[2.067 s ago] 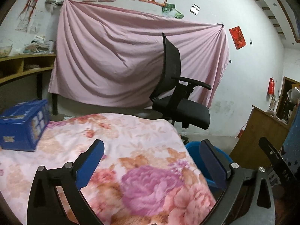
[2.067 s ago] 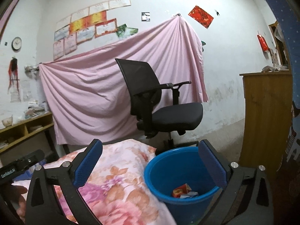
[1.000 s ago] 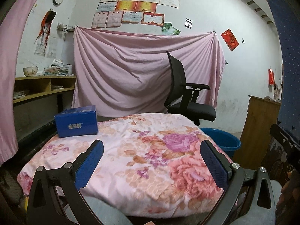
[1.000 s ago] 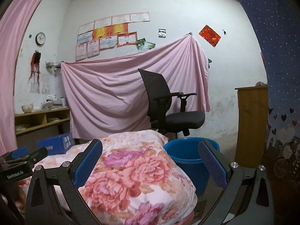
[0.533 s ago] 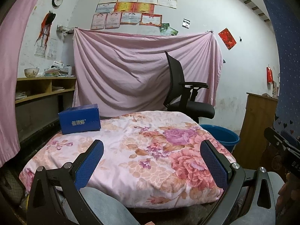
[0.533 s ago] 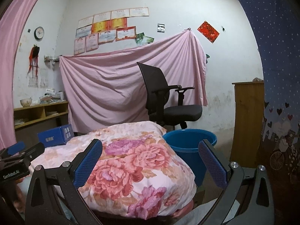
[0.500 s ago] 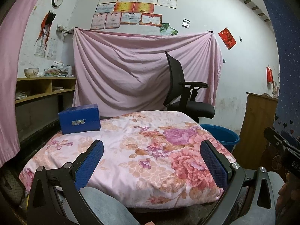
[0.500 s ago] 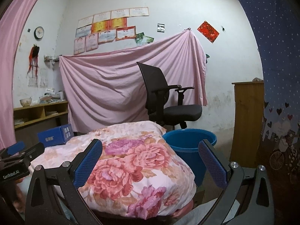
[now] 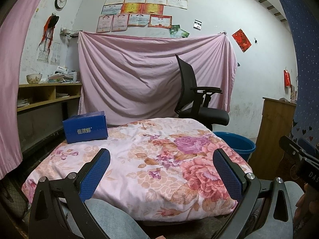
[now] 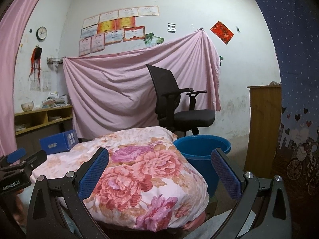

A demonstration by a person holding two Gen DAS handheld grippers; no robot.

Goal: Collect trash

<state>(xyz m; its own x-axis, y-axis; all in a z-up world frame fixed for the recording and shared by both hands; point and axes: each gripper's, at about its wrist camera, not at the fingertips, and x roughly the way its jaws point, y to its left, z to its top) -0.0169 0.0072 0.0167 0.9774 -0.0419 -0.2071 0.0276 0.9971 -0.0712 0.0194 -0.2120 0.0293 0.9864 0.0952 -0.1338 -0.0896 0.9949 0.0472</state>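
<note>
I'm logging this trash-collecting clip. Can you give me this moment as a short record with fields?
left gripper: open, empty, above floral cloth
right gripper: open, empty
blue box: on the floral cloth, far left corner
blue bucket: on floor beside the cloth, contents hidden
office chair: behind the bucket
loose trash: none visible

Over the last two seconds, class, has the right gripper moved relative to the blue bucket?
Yes. The right gripper has pulled back and dropped lower: the blue bucket now sits farther off, its inside hidden, whereas earlier the view looked down into it.
</note>
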